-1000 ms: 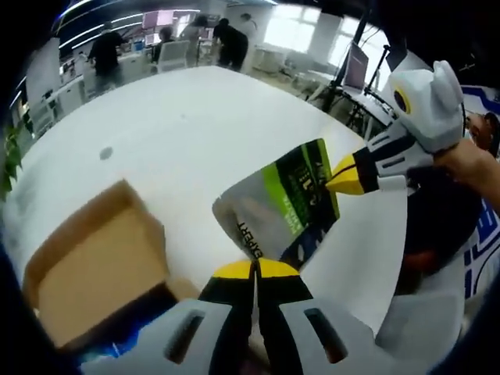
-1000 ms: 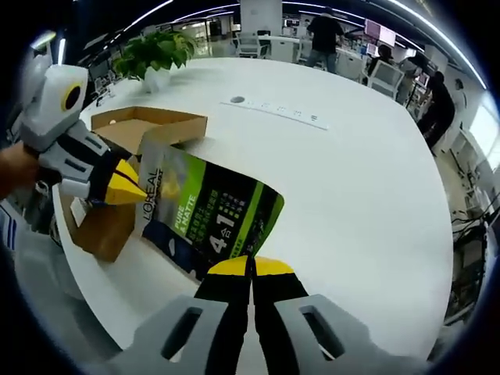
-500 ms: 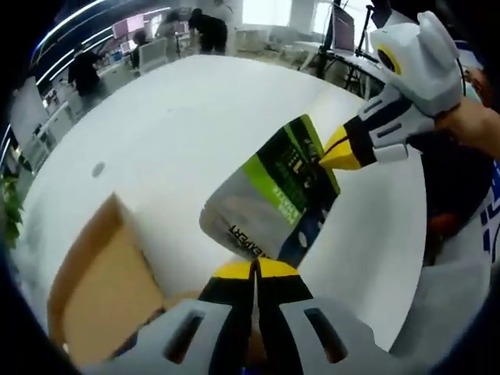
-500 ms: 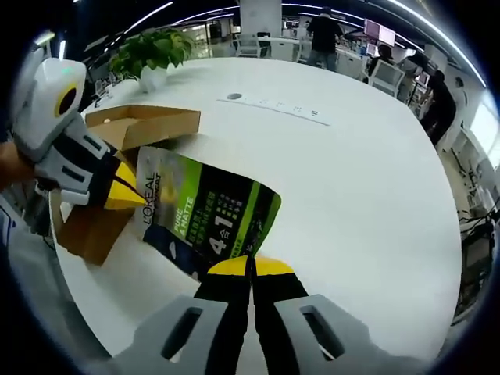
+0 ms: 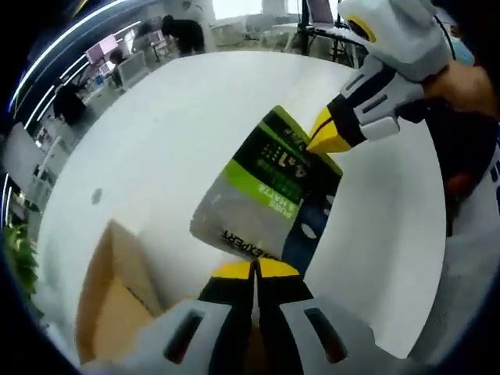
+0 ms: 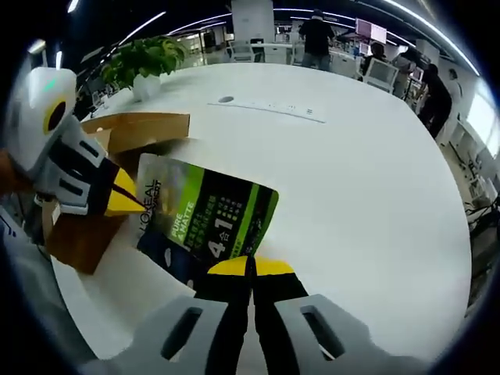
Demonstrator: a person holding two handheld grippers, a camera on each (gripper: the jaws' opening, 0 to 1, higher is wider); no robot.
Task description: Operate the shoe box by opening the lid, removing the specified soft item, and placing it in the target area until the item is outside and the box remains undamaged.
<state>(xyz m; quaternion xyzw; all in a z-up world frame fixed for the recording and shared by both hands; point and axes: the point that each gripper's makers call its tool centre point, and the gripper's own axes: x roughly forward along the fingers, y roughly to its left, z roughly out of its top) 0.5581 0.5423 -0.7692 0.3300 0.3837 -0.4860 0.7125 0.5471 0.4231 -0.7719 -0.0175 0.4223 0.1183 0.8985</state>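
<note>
The pouch (image 6: 205,221) is out of the box (image 6: 109,160), held up over the white bench (image 6: 351,195). The left gripper (image 5: 255,269) and right gripper (image 6: 251,267) are each clamped on an opposite edge. Loads of bare bench beyond; box sits near the bench edge.

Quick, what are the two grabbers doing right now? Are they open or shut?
Left gripper: shut on one edge of the green L'Oreal pouch.
Right gripper: shut on the opposite edge of that pouch.
</note>
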